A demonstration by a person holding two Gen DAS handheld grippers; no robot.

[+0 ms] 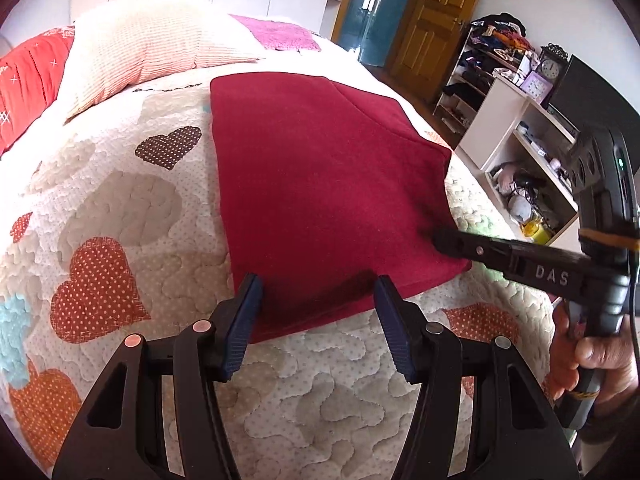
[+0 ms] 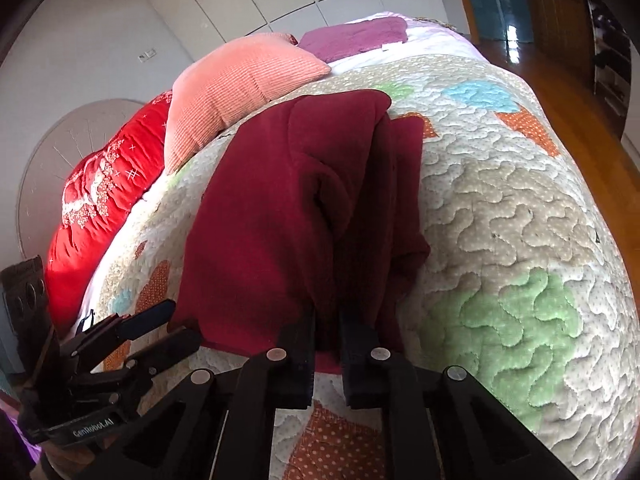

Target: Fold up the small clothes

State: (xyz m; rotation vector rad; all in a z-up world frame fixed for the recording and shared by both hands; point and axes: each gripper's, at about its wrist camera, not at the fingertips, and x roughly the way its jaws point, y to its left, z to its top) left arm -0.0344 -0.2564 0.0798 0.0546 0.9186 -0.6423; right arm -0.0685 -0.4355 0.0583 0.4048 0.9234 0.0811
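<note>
A dark red garment (image 1: 320, 184) lies on a quilted heart-pattern bedspread (image 1: 120, 208). My left gripper (image 1: 316, 288) is open, its blue pads on either side of the garment's near edge, holding nothing. My right gripper (image 1: 440, 240) reaches in from the right to the garment's right edge. In the right wrist view the right gripper (image 2: 326, 320) is shut on a bunched fold of the red garment (image 2: 280, 208), lifted a little off the bedspread (image 2: 520, 220). The left gripper (image 2: 160, 324) shows open at lower left.
Striped pink pillow (image 1: 152, 48), red pillow (image 1: 28, 76) and a folded purple cloth (image 1: 280, 32) lie at the bed's far end. White shelves (image 1: 528, 152) with clutter, a clock and a wooden door (image 1: 432, 16) stand to the right. The bed's right edge drops to a wooden floor (image 2: 580, 120).
</note>
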